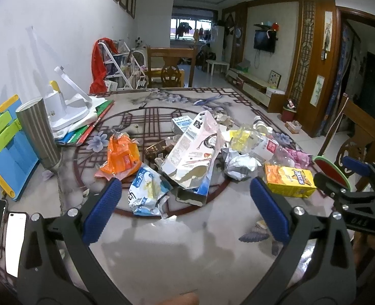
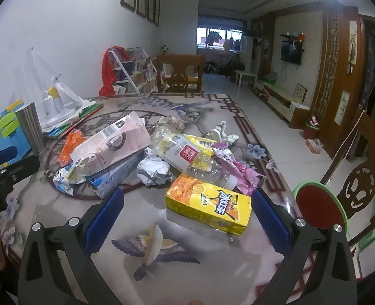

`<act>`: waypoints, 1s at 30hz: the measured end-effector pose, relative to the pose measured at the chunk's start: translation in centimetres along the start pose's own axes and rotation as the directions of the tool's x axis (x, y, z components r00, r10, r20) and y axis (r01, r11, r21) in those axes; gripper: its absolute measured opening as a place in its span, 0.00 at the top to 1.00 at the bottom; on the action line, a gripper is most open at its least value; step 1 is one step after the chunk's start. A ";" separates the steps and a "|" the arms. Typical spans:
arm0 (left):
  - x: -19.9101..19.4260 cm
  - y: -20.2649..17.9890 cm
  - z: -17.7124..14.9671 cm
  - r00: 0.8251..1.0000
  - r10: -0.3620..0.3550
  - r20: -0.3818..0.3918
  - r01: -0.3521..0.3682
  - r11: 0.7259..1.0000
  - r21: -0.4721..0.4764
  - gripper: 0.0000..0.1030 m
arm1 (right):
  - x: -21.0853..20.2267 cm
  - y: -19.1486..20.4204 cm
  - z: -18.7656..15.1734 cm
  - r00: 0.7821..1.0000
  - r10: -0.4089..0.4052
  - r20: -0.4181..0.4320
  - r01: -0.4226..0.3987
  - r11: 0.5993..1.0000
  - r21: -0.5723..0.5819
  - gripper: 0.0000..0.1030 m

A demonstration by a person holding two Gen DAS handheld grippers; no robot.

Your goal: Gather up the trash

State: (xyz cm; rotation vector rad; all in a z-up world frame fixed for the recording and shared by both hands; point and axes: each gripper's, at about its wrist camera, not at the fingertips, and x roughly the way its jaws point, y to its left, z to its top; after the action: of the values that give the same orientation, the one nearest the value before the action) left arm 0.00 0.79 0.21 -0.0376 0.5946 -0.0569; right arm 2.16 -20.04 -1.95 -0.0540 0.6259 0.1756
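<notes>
**Both grippers spread wide, hovering near edge of trash pile**

Left gripper (image 1: 186, 206) sits low over the table (image 1: 187, 249), fingers spread wide, nothing between them, aimed at the pile's near-left side. Right gripper (image 2: 187, 214) same pose, released, empty, aimed at the near-right side; its right blue pad (image 2: 270, 218) sits just beside the yellow juice box (image 2: 207, 204), contact unclear. Each gripper shows at the other view's edge.

Trash, left to right, all heaped mid-table:
- 1 orange wrapper (image 1: 120, 156)
- 1 blue-white snack bag (image 1: 146, 190), nearest the left gripper
- 1 brown packet (image 1: 156, 150), partly hidden
- 1 big pink-white torn carton (image 1: 195, 150), lying tilted across a blue carton (image 2: 118, 174)
- 1 crumpled foil ball (image 2: 154, 171)
- 1 clear plastic bottle (image 2: 195, 158) on its side, red label
- 1 pink wrapper (image 2: 235, 171), touching the bottle
- 1 yellow juice box, near-right, lying flat
- more crumpled paper (image 2: 170, 122) at the far side, count unclear

Around: far left a blue-green board (image 1: 6, 142), 1 steel tumbler (image 1: 38, 129) upright, 1 white desk lamp (image 1: 68, 101) on a stack of books (image 1: 90, 124). 2 phones (image 1: 15, 241) at the near-left edge. A fruit peel (image 2: 154, 244) lies on the table between the right gripper's fingers. A red-green round fan (image 2: 319, 206) at the right edge, a wooden chair (image 2: 362, 185) behind it.
</notes>
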 end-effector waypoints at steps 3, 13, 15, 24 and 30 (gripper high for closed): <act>0.4 0.2 0.0 1.000 -0.004 -0.021 0.004 1.000 -0.004 0.04 | 0.2 0.1 0.3 1.000 0.004 -0.011 -0.005 1.000 -0.008 0.07; 2.8 0.6 1.3 0.993 -0.016 -0.119 0.018 1.000 0.015 0.04 | 2.5 -0.3 0.8 0.992 0.065 -0.112 -0.070 0.997 -0.043 0.07; 3.7 0.4 1.8 0.990 -0.022 -0.139 0.029 0.999 0.043 0.04 | 3.5 -0.7 0.8 0.985 0.082 -0.154 -0.092 0.994 -0.054 0.07; 9.4 0.1 3.7 0.959 -0.080 -0.270 0.107 0.991 0.086 0.04 | 8.3 -2.6 1.7 0.951 0.136 -0.277 -0.183 0.972 -0.149 0.07; 13.6 -0.7 4.7 0.936 -0.093 -0.339 0.148 0.979 0.140 0.04 | 11.8 -2.7 1.2 0.913 0.158 -0.377 -0.260 0.936 -0.237 0.07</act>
State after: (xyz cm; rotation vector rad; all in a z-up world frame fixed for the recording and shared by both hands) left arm 13.84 -0.68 -3.46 0.0974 0.9231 -0.2352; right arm 12.72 -20.83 -7.88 -0.3009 0.9637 0.4742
